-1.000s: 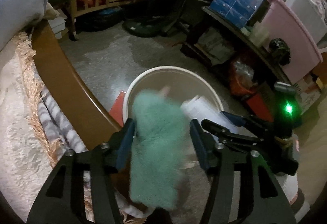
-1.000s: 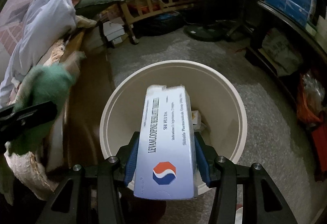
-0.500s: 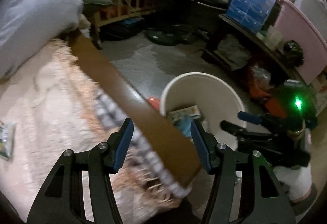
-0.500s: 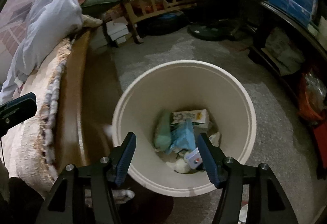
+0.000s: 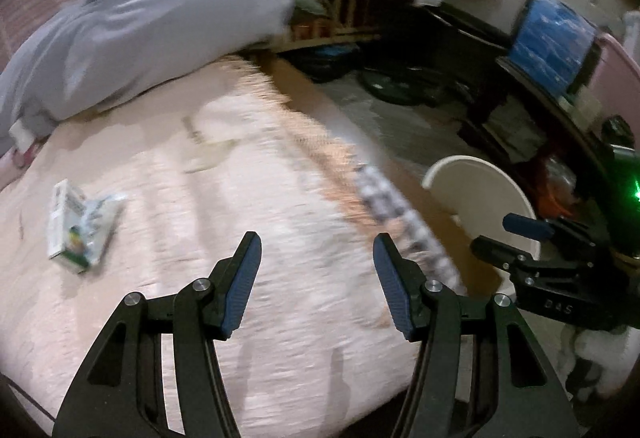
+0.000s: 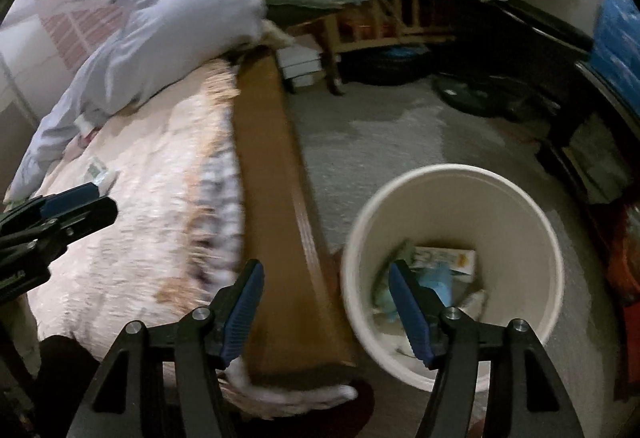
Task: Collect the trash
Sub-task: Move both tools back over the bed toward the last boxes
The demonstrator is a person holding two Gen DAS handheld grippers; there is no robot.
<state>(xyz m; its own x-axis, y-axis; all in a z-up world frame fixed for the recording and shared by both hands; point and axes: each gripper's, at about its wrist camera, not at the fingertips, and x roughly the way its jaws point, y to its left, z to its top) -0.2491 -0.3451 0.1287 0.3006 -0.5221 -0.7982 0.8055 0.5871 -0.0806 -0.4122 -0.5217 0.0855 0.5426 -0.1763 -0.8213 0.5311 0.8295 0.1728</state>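
A cream round bin [image 6: 452,171] stands on the floor beside the bed, with a printed box [image 6: 444,258], a blue bag [image 6: 438,280] and other scraps inside. Its rim [image 5: 476,163] also shows in the left wrist view. A small green-and-white box with a wrapper [image 5: 76,228] lies on the pink bedspread, far left of my left gripper [image 5: 317,250], which is open and empty above the bed. My right gripper [image 6: 326,278] hangs over the wooden bed rail [image 6: 276,206], left of the bin. Its jaws are opening with nothing between them.
A pale blue duvet [image 5: 152,10] is piled at the bed's far end. A wooden crib [image 6: 384,18], a fan base [image 6: 472,98], dark shelving with a blue pack [image 5: 554,38] and a pink tub [image 5: 616,66] surround the grey carpet [image 6: 380,142].
The green cloth left my left gripper and the white box left my right gripper; both now lie in the bin. Both grippers swung left, the left one out over the bedspread.
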